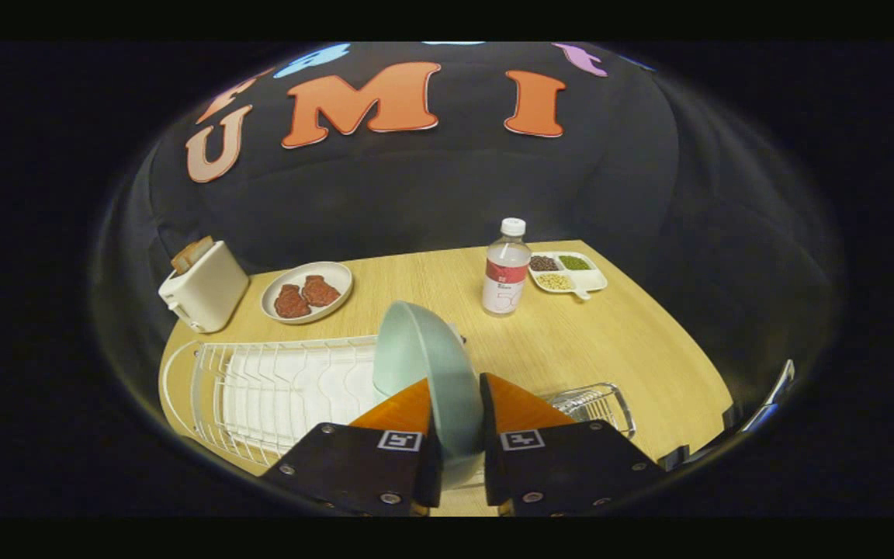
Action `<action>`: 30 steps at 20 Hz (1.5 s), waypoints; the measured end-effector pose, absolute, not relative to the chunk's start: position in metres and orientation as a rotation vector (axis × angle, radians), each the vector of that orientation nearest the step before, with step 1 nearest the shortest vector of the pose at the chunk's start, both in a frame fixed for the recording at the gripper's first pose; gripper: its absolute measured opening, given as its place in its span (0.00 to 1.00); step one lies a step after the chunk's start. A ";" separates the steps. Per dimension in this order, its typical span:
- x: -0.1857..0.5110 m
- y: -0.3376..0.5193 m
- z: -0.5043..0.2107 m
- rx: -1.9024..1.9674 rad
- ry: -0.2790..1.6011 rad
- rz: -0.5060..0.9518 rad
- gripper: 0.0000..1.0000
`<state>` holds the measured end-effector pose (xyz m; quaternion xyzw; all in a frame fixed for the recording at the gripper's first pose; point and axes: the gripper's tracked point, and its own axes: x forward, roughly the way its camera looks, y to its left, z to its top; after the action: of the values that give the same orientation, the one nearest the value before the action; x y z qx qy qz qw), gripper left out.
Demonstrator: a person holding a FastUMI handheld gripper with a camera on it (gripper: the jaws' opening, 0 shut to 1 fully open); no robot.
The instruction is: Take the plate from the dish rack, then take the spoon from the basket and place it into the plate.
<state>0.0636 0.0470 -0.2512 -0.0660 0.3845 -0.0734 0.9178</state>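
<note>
- Gripper view: the gripper [459,435] has both fingers pressed on a pale green plate [424,365], which stands on edge between them, its rim rising ahead of the fingers.
- Gripper view: the plate hangs over the near end of the white wire dish rack [261,388] and, as far as I can judge, is lifted clear of its slots, so the first step looks nearly done.
- Gripper view: a small wire basket [594,405] sits just to the right of the fingers on the wooden table [610,349]; I cannot make out the spoon inside it.
- Gripper view: beyond the plate stand a water bottle [506,270], a divided snack dish [569,273], a plate of meat [307,292] and a toaster [202,286].
- Risk, as I see it: the hold is on a thin edge, so the plate could pivot or slip if tilted fast, and a low swing might clip the rack wires or knock the bottle.
</note>
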 end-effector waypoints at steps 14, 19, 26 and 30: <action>0.020 0.059 -0.158 -0.210 0.606 -0.232 0.22; -0.031 0.062 -0.153 -0.066 0.622 -0.235 0.22; -0.102 0.073 -0.179 0.143 0.696 -0.225 0.22; -0.135 0.085 -0.205 0.241 0.748 -0.199 0.22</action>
<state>-0.1353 0.0852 -0.2054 0.1173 0.3639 -0.0970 0.9189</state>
